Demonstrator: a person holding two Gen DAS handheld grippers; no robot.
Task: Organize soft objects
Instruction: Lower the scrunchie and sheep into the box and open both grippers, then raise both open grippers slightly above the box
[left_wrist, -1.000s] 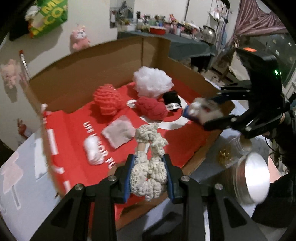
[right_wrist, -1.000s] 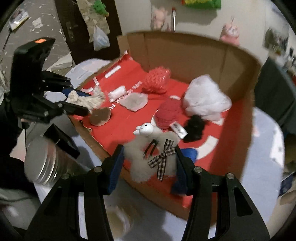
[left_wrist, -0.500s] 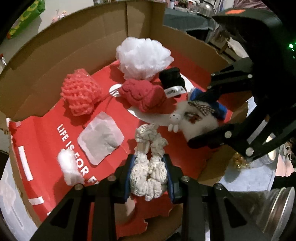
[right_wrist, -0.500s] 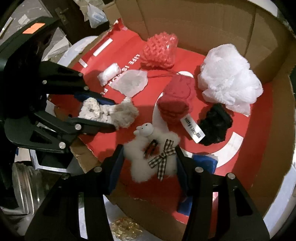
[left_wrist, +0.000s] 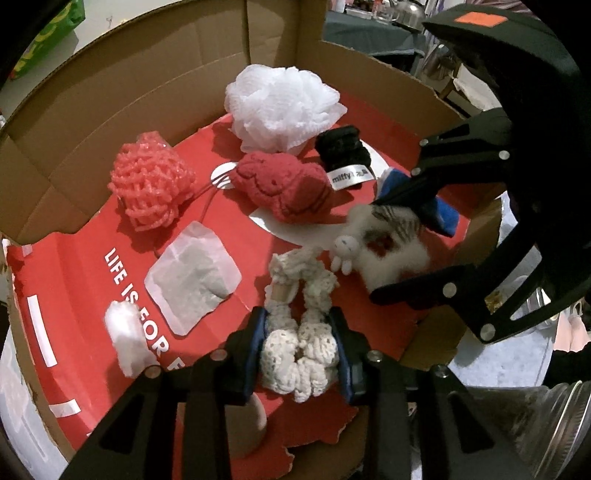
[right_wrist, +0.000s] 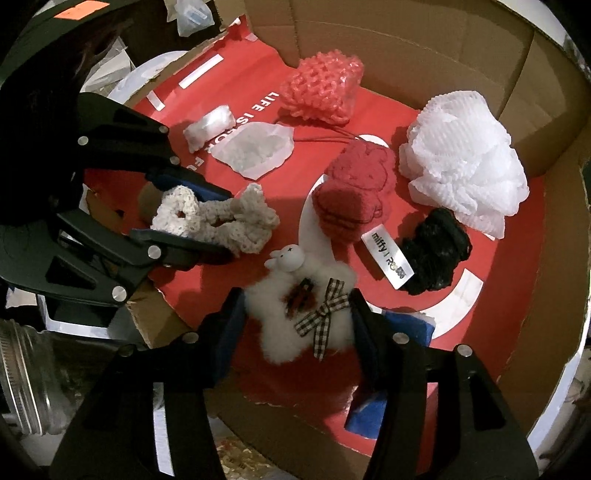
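Both grippers have advanced over the cardboard box (right_wrist: 424, 40) since the earlier frame. Left gripper (left_wrist: 299, 349) pinches the cream crochet scrunchie (left_wrist: 299, 354) above the red floor (near front edge). Right gripper (right_wrist: 295, 325) clamps the fluffy white plush (right_wrist: 295, 325), just beside the scrunchie, near the red knit item (right_wrist: 354, 188).
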